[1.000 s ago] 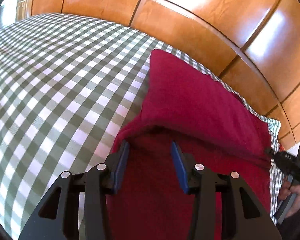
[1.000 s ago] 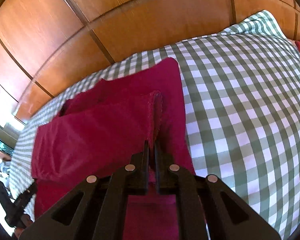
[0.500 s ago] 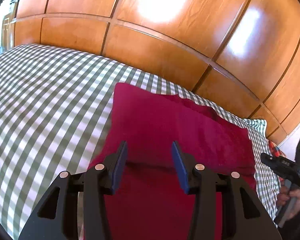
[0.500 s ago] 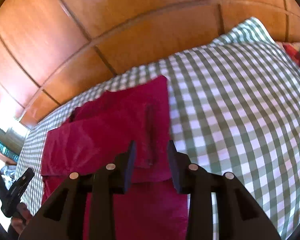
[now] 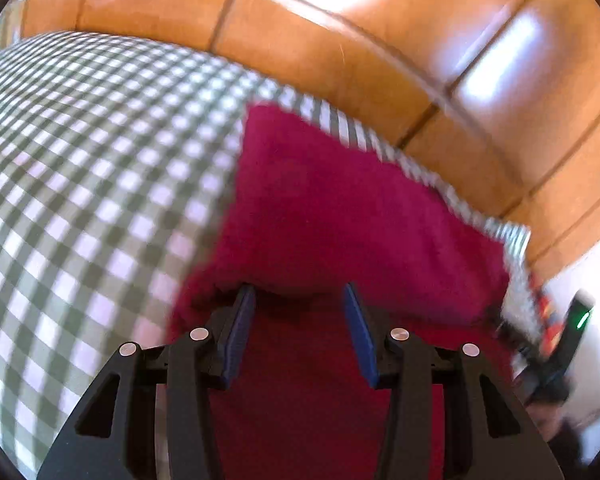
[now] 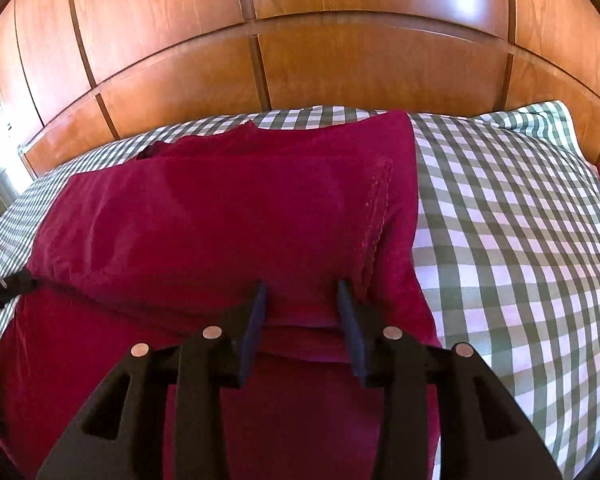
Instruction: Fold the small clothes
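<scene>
One crimson garment is seen folded on the checked bed cover, filling the frame's centre. The left gripper and right gripper are held with jaws parted, empty. A stitched hem shows only in the right view. Wooden panels are seen behind.

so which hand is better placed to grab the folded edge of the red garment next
Right, probably. The right gripper is open with its fingers straddling the folded edge of the red garment, in sharp view. The left gripper is open near that edge too, but its view is motion-blurred.
</scene>
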Tool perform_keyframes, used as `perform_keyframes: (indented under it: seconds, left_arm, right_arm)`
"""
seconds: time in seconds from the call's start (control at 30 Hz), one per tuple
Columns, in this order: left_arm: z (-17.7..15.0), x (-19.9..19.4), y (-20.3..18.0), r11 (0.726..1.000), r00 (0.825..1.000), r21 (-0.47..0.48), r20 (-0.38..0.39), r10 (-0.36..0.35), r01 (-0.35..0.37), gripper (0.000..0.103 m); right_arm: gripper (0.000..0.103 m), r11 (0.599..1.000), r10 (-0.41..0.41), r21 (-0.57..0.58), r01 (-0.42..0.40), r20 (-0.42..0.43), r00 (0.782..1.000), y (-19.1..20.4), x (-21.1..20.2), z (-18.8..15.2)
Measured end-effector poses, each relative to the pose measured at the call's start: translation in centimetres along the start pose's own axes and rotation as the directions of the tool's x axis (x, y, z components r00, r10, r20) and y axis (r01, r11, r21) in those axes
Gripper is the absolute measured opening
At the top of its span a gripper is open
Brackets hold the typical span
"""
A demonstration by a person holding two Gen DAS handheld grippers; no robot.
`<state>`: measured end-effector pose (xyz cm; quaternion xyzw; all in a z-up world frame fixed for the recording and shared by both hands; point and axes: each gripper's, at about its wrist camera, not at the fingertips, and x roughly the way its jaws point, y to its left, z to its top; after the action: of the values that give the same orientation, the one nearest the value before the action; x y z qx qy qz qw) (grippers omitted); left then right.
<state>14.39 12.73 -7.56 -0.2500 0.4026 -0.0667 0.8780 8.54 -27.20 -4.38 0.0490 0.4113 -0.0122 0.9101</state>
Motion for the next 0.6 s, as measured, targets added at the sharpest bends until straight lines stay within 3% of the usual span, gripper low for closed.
perform_keyframes:
  seconds: [0.07, 0.2, 0.27, 0.3, 0.33, 0.43, 0.47, 0.53, 0.57, 0.6]
  left_arm:
    - [1.4, -0.2, 0.9, 0.998, 0.999, -0.046, 0.004, -0.050, 0.050, 0.045]
    - [3.7, 1.5, 0.3, 0.998, 0.996, -0.028, -0.067, -0.051, 0.049, 0.045]
    - [4.1, 1.8, -0.2, 0.981, 0.975, -0.074, -0.124, -0.186, 0.178, 0.063]
    - [4.2, 1.9, -0.2, 0.962, 0.952, -0.095, -0.147, -0.267, 0.255, 0.064]
    - [4.2, 1.7, -0.5, 0.956, 0.943, -0.084, -0.161, -0.292, 0.282, 0.064]
    - [3.6, 0.4, 0.3, 0.965, 0.950, -0.040, -0.168, -0.262, 0.259, 0.064]
    - [3.4, -0.2, 1.2, 0.975, 0.962, -0.044, -0.154, -0.223, 0.219, 0.064]
    - [3.0, -0.9, 3.3, 0.998, 0.989, -0.049, -0.146, -0.040, 0.033, 0.064]
    - [2.9, -0.9, 4.8, 0.993, 0.984, -0.064, -0.153, 0.088, -0.099, 0.064]
    - [2.6, -1.2, 6.6, 0.974, 0.968, -0.097, -0.162, 0.190, -0.207, 0.063]
  right_arm:
    - [0.037, 1.000, 0.004, 0.002, -0.004, 0.004, 1.000, 0.0, 0.0, 0.0]
    - [0.038, 1.000, 0.013, 0.010, -0.013, 0.008, 1.000, -0.1, -0.2, -0.1]
    - [0.038, 1.000, 0.018, 0.016, -0.018, 0.008, 1.000, 0.1, -0.1, 0.1]
    - [0.038, 1.000, 0.020, 0.018, -0.020, 0.009, 1.000, 0.0, -0.1, 0.1]
    - [0.038, 1.000, 0.022, 0.019, -0.022, 0.010, 1.000, 0.0, -0.1, 0.1]
    - [0.038, 0.999, 0.025, 0.021, -0.025, 0.011, 1.000, -0.1, -0.1, 0.1]
    - [0.038, 0.999, 0.026, 0.022, -0.026, 0.011, 1.000, -0.2, -0.1, 0.1]
    - [0.038, 0.999, 0.025, 0.027, -0.025, 0.011, 1.000, -0.3, -0.1, 0.1]
    - [0.038, 0.999, 0.024, 0.025, -0.024, 0.011, 1.000, -0.3, -0.1, 0.1]
    - [0.038, 0.999, 0.022, 0.023, -0.022, 0.012, 1.000, -0.3, -0.1, 0.1]
